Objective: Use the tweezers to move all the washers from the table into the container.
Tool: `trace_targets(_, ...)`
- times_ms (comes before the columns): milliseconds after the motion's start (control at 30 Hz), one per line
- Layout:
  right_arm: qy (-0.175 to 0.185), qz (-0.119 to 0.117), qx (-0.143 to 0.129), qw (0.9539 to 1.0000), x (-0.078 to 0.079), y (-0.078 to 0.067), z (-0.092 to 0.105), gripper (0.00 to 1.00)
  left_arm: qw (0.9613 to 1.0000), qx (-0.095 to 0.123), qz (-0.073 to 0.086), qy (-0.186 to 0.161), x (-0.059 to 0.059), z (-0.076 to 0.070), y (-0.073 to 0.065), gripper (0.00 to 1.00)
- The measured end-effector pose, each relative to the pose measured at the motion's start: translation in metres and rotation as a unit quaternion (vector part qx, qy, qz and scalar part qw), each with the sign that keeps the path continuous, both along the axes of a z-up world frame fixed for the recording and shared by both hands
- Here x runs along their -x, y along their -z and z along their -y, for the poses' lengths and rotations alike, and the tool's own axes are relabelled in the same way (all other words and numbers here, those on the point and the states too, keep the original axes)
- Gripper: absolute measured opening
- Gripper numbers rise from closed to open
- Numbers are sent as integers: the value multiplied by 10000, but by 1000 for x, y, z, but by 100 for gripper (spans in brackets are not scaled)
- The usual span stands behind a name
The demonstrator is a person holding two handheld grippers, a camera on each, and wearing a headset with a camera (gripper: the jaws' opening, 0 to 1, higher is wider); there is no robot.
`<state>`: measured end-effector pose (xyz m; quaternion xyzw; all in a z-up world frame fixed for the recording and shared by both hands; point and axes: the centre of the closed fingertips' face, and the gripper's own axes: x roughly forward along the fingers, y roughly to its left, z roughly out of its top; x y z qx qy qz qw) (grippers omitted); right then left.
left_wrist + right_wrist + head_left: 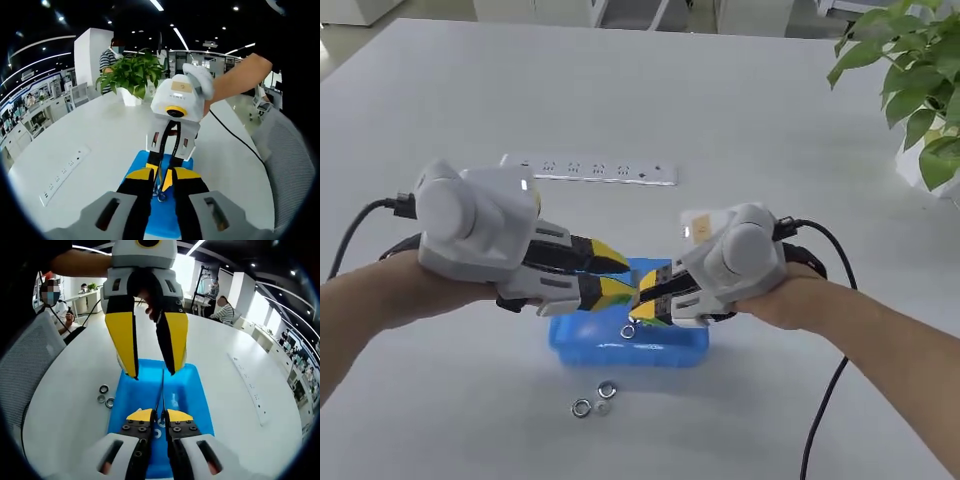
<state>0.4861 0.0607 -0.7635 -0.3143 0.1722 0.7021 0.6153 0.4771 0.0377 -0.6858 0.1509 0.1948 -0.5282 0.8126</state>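
A blue container [570,340] [197,405] sits on the white table below both grippers. My right gripper [642,307] [160,416] is shut on thin dark tweezers [162,390] that point at the left gripper. My left gripper [618,275] [163,175] faces it, its yellow jaws a little apart on either side of the tweezers' far end. A washer [627,332] [158,432] lies inside the container under the jaws. Three loose washers [593,399] [105,396] rest on the table just in front of the container.
A white power strip [588,170] [247,385] lies behind the container. A potted plant [920,90] [132,72] stands at the table's far right edge. Cables trail from both grippers. People sit at desks in the background.
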Motion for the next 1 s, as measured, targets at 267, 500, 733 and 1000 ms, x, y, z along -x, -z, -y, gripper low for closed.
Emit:
trace_targets(267, -45, 24, 2, 10000, 0, 0, 1, 10, 9992, -161, 37, 360, -2, 3, 0, 11)
trace_targets(500, -74, 47, 17, 10000, 1, 0, 0, 10, 9981, -293, 98, 525, -3, 6, 1, 6)
trace_targets(733, -57, 91, 45, 9999, -1, -1, 0, 11, 9977, -352, 175, 544, -4, 6, 1, 5)
trace_targets(1000, 96, 99, -58, 9999, -4, -9, 1, 17, 9974, -411, 236, 547, -6, 5, 1, 5)
